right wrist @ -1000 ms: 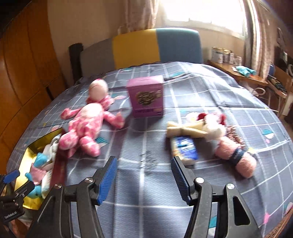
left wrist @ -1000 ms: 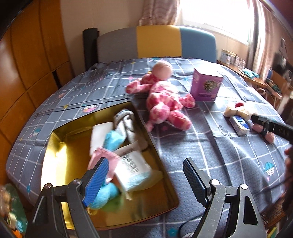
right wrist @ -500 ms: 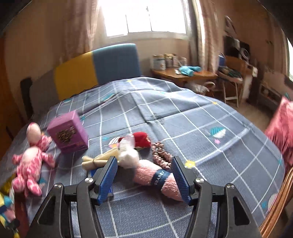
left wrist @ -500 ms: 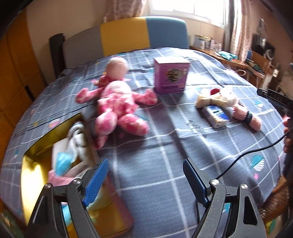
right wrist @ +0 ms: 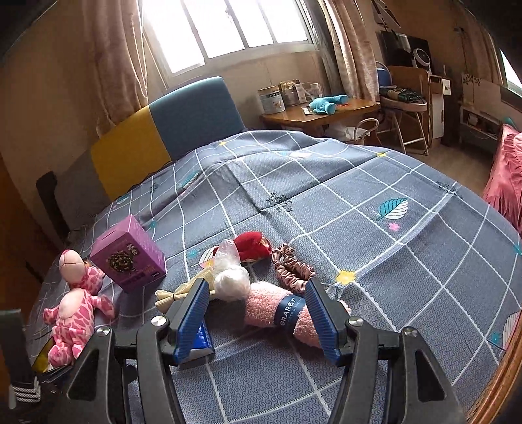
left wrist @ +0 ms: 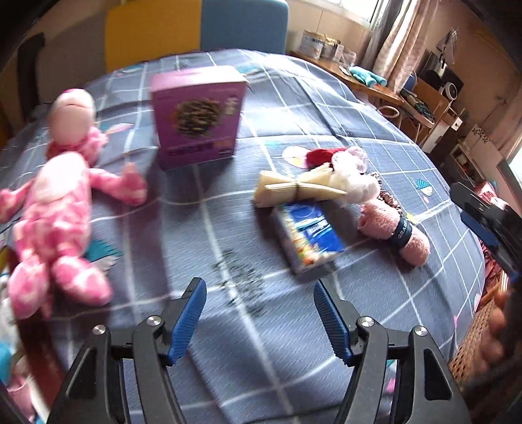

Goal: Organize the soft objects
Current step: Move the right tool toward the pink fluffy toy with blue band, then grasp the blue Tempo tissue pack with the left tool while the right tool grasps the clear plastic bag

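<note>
**Soft objects spread on checked bed cover**

Soft objects are seen on the grey checked bed cover: a pink plush toy at left, a purple box beside it, and a cluster holding a rolled pink sock, a scrunchie and a blue packet. The left gripper is held above bare cover; its jaws have just been closing, nothing between them. The right gripper jaws stand apart, framing the sock; contact cannot be told. A wooden desk and a curtained window are noted behind.

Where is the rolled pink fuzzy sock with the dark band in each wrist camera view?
Left wrist view: the pink sock roll lies right of centre, right of the blue packet.
Right wrist view: it lies low centre, framed by the right gripper.
Shared landmark: the purple box.
</note>
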`<state>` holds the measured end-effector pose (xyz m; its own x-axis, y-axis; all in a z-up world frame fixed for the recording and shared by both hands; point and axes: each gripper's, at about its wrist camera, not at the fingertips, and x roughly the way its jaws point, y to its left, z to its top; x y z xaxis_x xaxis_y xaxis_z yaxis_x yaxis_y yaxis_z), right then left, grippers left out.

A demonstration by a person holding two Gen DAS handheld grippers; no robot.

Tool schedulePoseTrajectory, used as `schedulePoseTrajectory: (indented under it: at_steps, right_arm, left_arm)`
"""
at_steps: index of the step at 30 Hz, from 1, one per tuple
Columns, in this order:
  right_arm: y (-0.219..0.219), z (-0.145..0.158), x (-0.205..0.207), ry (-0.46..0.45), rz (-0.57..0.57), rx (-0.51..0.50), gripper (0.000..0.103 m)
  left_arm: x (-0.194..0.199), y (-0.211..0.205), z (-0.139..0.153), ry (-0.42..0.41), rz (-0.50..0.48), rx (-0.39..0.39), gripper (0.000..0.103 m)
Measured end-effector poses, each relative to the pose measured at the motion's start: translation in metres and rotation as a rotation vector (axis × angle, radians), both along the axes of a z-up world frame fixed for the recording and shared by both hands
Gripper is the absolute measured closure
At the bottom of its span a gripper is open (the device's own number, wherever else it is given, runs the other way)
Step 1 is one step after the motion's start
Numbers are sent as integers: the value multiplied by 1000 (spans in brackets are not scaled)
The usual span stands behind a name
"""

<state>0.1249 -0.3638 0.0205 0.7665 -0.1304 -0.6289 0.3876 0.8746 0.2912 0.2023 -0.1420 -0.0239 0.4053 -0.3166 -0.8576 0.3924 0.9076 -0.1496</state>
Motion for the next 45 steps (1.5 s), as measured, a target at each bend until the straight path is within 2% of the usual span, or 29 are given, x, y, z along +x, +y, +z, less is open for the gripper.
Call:
schedulePoseTrajectory:
  at_steps: [3, 10, 11, 12, 13, 15, 20, 22, 26, 31, 34, 36, 40, 43, 45]
  right_arm:
    - [-9, -4, -1, -4, -15, 57, 41]
    - [-29, -13, -4, -4, -55, 182, 41]
    - [-30, -14, -5, -2, -59, 189, 41]
    - [-32, -15, -4, -1, -62, 198, 41]
    - [-33, -16, -4, 0, -61, 209, 41]
    - [-34, -19, -4, 3, -57, 232, 41]
    - [-33, -21, -3, 4, -41, 247, 41]
    - [-31, -21, -1, 13, -31, 241, 41]
    - [-20, -25, 7, 65, 17, 223, 41]
    - [2, -23, 28, 130, 146, 184, 41]
    - [10, -12, 56, 150, 196, 92, 41]
    - [15, -11, 82, 195, 221, 14, 41]
    - [21, -29, 129, 300, 238, -82, 41]
    - [23, -50, 154, 374, 239, -101, 41]
    - [23, -65, 165, 430, 232, -116, 49]
  left_arm:
    - [16, -30, -12, 31, -5, 14, 17]
    - [49, -81, -33, 82, -2, 54, 16]
    - [53, -87, -38, 86, 3, 64, 17]
    - [56, -90, -41, 89, 6, 68, 27]
    - [60, -93, -46, 96, 8, 70, 42]
    - [62, -93, -56, 134, -1, 53, 44]
    - [48, -71, -46, 86, 12, -10, 45]
    - [41, -57, -39, 72, 4, -37, 45]
    - [15, -21, -28, 38, -7, -16, 45]
    - [-26, 29, -28, -1, -19, 28, 45]
    - [-38, 43, -37, -3, -25, 34, 45]
    - [-42, 49, -46, 10, -18, 33, 45]
    - [-43, 50, -51, -1, 0, 4, 45]
    - [-42, 49, -52, -5, 7, -5, 45]
    - [-42, 50, -52, -3, 12, -10, 45]
